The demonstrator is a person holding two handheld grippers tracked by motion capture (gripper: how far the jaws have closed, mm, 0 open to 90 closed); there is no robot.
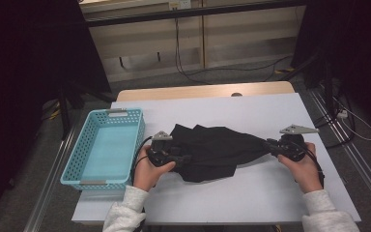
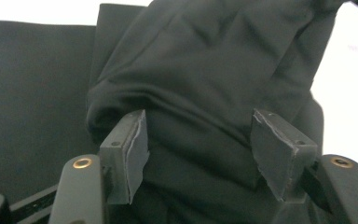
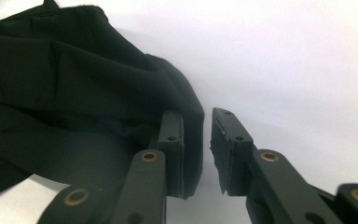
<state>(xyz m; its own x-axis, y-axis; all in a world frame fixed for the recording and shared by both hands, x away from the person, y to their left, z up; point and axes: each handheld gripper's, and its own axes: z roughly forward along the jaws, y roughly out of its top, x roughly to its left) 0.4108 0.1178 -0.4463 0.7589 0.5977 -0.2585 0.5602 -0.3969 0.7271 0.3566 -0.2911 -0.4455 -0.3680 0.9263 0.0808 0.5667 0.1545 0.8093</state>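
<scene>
Black garment lying crumpled across the middle of the white surface, stretched between the two grippers. Left gripper at the garment's near-left edge, jaws standing apart with a thick bunched fold of the cloth between them; in the left gripper view the pads not seen pressing on it, so read as open around the fold rather than clamped. Right gripper at the opposite end, where the cloth narrows to a point; in the right gripper view a narrow gap between the jaws, one pad bare and clear of the fabric, the cloth edge draped over the other jaw, nothing pinched. Judged as a release or not yet a grasp at that end. Turquoise basket just beyond the left gripper, on the side away from the garment, bare inside. Work judged early to middling: garment gathered lengthwise between the hands but not folded flat, still loose and wrinkled, one flat layer showing beyond the left gripper's jaws. Left to do, as a guess: secure hold at both ends, neat fold, then transfer into the basket, if that is where it belongs.
</scene>
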